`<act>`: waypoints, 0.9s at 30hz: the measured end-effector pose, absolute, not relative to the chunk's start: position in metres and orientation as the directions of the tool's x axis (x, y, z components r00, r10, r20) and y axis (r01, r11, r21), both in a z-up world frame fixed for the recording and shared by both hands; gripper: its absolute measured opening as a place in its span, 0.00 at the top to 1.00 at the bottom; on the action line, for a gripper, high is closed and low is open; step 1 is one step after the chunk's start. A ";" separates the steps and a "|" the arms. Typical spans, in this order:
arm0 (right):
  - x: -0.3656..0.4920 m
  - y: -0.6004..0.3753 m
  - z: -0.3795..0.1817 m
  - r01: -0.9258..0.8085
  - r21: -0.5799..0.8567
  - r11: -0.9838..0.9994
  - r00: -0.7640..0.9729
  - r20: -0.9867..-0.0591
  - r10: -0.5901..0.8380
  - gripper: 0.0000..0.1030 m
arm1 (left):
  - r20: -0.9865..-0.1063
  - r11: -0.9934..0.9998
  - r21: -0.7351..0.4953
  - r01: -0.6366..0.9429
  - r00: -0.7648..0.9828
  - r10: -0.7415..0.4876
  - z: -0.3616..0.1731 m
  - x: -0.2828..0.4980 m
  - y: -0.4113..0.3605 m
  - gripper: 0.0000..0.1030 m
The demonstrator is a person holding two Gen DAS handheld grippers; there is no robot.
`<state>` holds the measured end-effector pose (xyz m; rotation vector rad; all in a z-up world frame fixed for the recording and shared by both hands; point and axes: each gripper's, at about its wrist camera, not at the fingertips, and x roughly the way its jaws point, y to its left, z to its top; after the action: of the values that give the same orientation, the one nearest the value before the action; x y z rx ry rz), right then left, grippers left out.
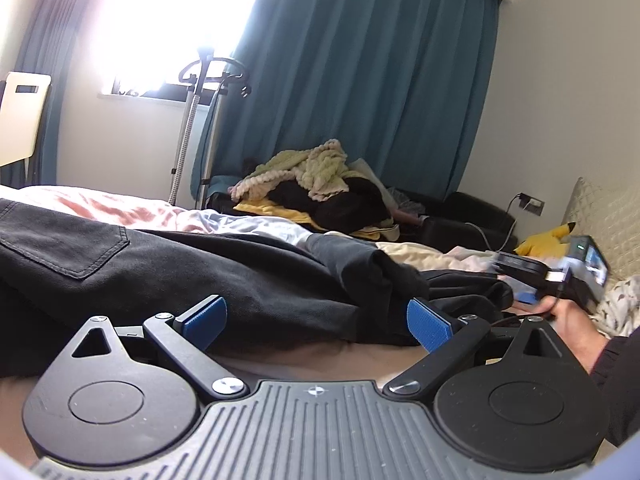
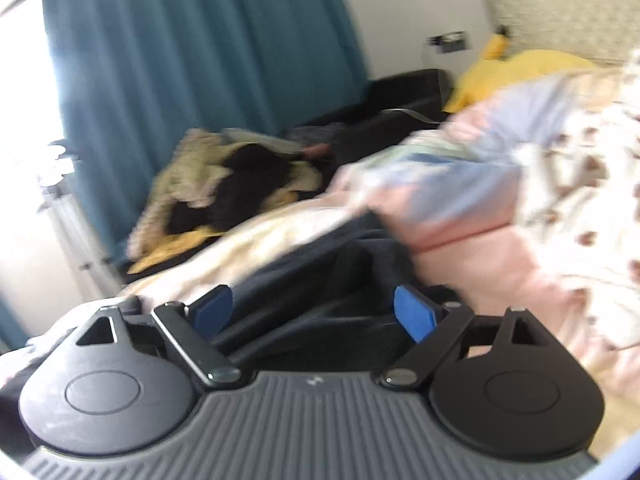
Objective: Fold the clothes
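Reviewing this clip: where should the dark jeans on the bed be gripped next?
Probably at the near folded edge of the dark jeans, coming in low from the front: it lies raised between the left hand-held gripper's open jaws, while the back pocket panel lies flat.

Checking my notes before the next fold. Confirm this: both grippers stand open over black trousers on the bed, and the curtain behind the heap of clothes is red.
One thing is wrong: the curtain is teal blue, not red, as the left wrist view shows. The rest holds: the left gripper and right gripper stand open over the black trousers on the bed, with the heap of clothes behind.
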<state>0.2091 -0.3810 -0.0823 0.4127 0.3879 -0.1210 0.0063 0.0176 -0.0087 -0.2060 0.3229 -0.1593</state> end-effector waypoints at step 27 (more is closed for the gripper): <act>0.149 -0.403 -0.015 -0.033 0.655 0.755 0.994 -0.055 0.092 0.97 | -0.321 0.974 -0.198 0.108 0.932 -0.168 -0.020 0.018 0.012 0.05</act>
<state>0.1492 -0.4031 -0.0145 0.7127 0.0860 0.0686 0.0180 0.0120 -0.0200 -0.1789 0.3426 -0.1418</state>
